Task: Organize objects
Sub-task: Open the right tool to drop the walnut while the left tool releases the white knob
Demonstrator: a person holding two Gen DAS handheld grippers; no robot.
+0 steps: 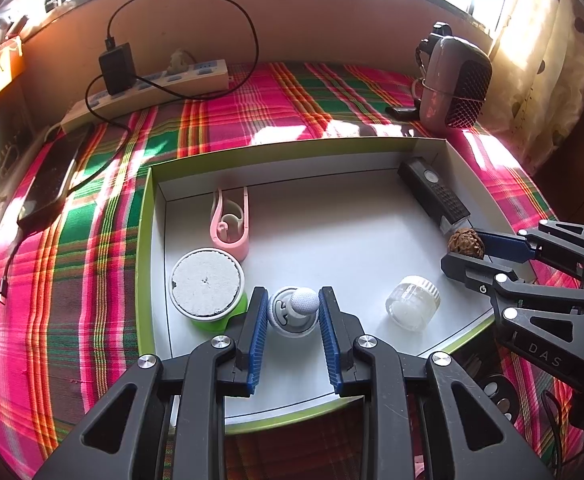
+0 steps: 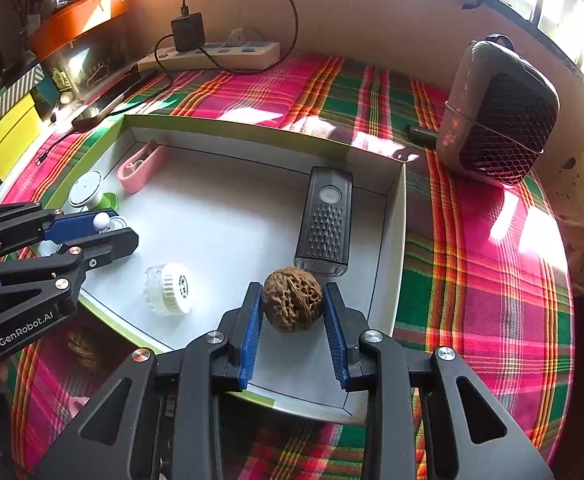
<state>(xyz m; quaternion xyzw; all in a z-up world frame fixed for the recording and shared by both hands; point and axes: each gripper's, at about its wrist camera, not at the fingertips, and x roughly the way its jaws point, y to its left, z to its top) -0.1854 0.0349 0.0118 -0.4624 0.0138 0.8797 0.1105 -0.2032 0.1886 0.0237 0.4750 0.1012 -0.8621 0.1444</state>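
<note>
A shallow white box with a green rim lies on a plaid cloth. My left gripper is shut on a small white knobbed object inside the box at its near edge; it also shows in the right wrist view. My right gripper is shut on a brown walnut over the box's right part; the walnut also shows in the left wrist view. In the box lie a pink clip, a green-based round item, a clear jar and a black device.
A power strip with a black charger and cable lies at the back. A phone lies left of the box. A dark speaker-like device stands at the back right. Another walnut lies on the cloth near the left gripper.
</note>
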